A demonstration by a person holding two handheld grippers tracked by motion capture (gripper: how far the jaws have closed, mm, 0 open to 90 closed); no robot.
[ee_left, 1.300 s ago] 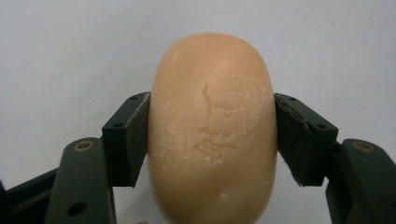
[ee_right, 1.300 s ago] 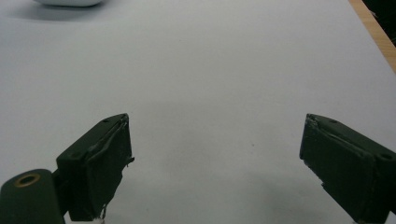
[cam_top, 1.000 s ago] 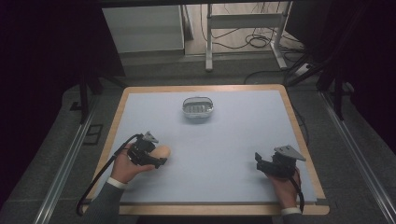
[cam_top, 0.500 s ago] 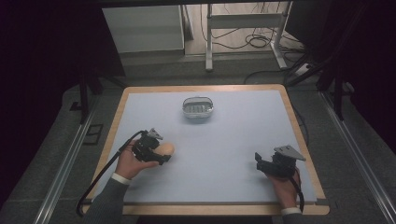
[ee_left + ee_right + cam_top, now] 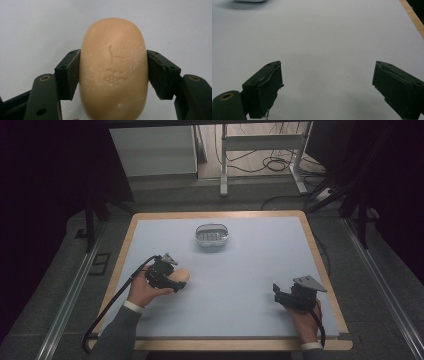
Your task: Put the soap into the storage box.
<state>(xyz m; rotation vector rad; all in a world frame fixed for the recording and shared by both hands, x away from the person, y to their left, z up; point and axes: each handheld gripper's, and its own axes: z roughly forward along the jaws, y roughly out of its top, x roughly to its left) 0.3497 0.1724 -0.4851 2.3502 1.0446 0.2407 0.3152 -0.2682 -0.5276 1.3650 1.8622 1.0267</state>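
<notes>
A tan oval bar of soap (image 5: 113, 72) with a stamped mark sits between the jaws of my left gripper (image 5: 113, 73), whose pads press both its sides. In the high view the left gripper (image 5: 172, 281) holds the soap (image 5: 181, 276) at the table's left middle, just above the pale mat. A clear soap dish (image 5: 212, 235) with a ribbed floor stands at the far middle of the table. My right gripper (image 5: 278, 292) rests near the front right, open, with bare mat between its jaws (image 5: 327, 87).
The pale blue mat (image 5: 250, 265) covers the table inside a wooden border (image 5: 320, 265). A cable trails from the left gripper off the front left edge. Metal frame legs and cables stand on the floor beyond the far edge.
The left gripper with the soap has shifted slightly forward and right, away from the person. The right gripper has stayed put.
</notes>
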